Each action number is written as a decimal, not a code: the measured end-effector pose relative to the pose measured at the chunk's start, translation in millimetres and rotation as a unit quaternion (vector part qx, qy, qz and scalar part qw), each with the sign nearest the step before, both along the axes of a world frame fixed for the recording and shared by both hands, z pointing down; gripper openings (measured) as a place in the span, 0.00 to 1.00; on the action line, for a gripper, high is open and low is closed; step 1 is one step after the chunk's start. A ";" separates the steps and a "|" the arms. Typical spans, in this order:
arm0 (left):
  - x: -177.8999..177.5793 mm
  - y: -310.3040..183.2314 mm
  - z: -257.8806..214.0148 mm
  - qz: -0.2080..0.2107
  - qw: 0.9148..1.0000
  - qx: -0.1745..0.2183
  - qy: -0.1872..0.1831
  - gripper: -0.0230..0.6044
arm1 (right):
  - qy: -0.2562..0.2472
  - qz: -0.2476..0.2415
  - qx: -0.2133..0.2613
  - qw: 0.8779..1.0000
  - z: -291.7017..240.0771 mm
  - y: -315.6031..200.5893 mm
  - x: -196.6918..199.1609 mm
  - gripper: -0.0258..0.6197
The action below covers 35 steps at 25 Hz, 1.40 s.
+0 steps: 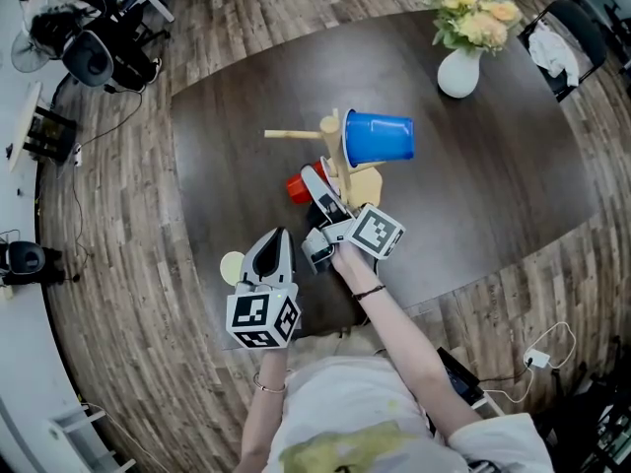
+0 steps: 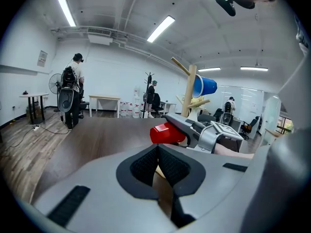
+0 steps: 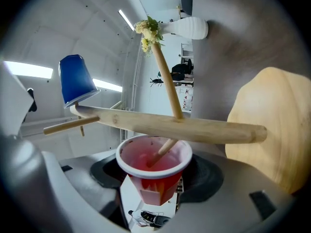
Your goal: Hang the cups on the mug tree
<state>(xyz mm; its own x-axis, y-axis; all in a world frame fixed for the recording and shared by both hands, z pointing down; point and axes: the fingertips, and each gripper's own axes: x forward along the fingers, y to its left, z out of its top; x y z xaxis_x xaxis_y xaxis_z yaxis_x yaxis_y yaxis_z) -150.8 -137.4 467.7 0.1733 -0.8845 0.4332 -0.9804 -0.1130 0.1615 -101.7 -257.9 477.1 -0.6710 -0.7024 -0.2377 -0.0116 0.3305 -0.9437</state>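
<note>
— What is in the cups?
— A peg (image 3: 163,149) of the mug tree (image 3: 194,128) pokes into the red cup (image 3: 153,171), which the right gripper (image 3: 156,174) is clamping. The blue cup (image 3: 76,79) hangs upturned on another peg.
— Anything unclear?
— The left gripper (image 2: 158,152) has its jaws closed together, and it half hides a pale disc (image 1: 233,267).

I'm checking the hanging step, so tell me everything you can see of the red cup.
The red cup looks like glossy plastic: tapered, white-rimmed, pink inside and apparently empty. The right tool grips its sides, with the mouth facing the mug tree. One wooden peg reaches into it.
</note>
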 end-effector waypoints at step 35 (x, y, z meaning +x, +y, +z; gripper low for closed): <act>0.3 11.8 -8.3 -0.021 1.000 0.014 -0.001 0.07 | -0.062 -0.015 -0.118 0.991 37.7 15.3 5.8 0.64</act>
